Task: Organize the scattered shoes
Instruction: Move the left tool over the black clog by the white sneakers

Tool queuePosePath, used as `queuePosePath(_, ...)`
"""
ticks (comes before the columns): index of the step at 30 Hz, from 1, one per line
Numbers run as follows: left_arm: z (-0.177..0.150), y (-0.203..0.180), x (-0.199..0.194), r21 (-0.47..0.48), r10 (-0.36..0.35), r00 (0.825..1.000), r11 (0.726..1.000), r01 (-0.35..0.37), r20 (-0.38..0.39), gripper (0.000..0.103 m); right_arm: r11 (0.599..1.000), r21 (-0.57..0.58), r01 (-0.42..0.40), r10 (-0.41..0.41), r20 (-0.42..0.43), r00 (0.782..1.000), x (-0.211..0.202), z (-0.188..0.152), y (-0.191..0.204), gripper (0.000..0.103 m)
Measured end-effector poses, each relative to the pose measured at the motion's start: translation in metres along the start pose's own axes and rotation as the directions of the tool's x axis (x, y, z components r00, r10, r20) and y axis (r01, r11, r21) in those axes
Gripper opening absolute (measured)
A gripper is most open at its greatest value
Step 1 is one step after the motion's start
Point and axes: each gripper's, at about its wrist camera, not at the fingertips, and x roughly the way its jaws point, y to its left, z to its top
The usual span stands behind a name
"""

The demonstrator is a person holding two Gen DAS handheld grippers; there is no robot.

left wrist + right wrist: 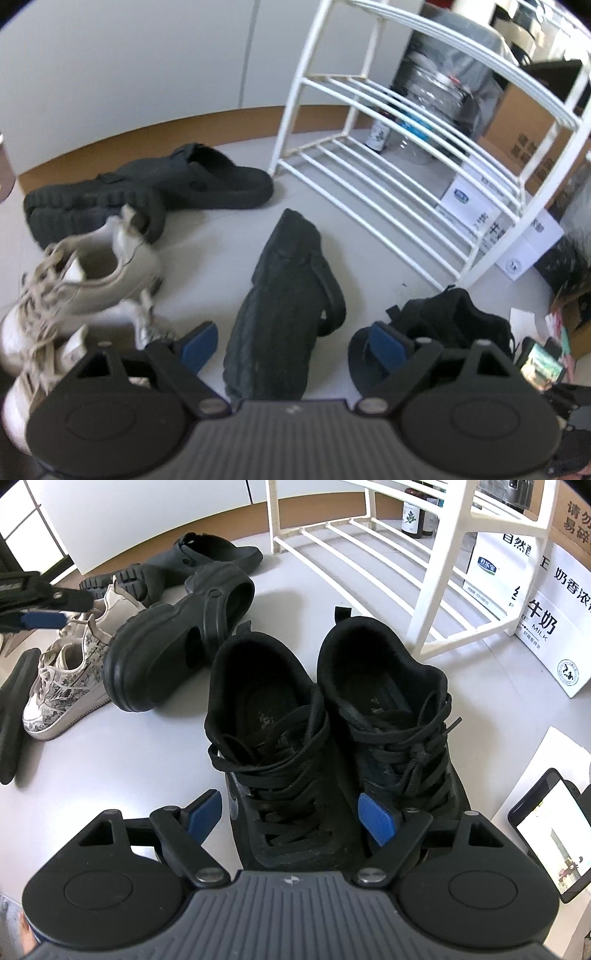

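Mostly pale grey floor (147, 768) is seen; white rack (439, 602) stands at far edge; shoes scattered between; both grippers (291, 347) (291, 819) held wide apart, nothing gripped.

Two black sneakers (332, 738), two printed sneakers (62, 686) — three black clogs (177, 646), one rack (443, 554).

my black sneakers (332, 716) look like matt cloth with woven laces. the clogs (177, 646) are smooth rubbery foam, slight sheen. the pale sneakers (62, 686) look like printed leather-ish stuff. the rack (439, 590) is glossy white, floor (129, 768) smooth and matt. my tongs' pads (376, 821) are ribbed blue plastic.
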Motion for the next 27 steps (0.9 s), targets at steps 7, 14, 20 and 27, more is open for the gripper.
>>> queuePosePath(7, 0.022, -0.020, 0.029, 0.139, 0.022, 0.999, 0.990, -0.017, -0.028, 0.091, 1.000, 0.023, -0.019, 0.018, 0.013, 1.000, -0.003, 0.002, -0.004, 0.085)
queuePosePath(14, 0.033, -0.037, 0.061, 0.232, 0.090, 0.994, 0.970, -0.073, -0.062, 0.091, 0.999, 0.024, -0.031, 0.030, 0.016, 0.999, -0.003, 0.002, -0.005, 0.085)
queuePosePath(20, 0.040, -0.040, 0.070, 0.286, 0.107, 0.990, 0.955, -0.077, -0.091, 0.091, 0.999, 0.031, -0.027, 0.027, 0.017, 0.999, -0.003, 0.003, -0.010, 0.085)
queuePosePath(27, 0.053, -0.037, 0.078, 0.375, 0.126, 0.985, 0.924, -0.072, -0.121, 0.091, 0.998, 0.041, -0.037, 0.035, 0.035, 0.999, -0.006, 0.006, -0.012, 0.085)
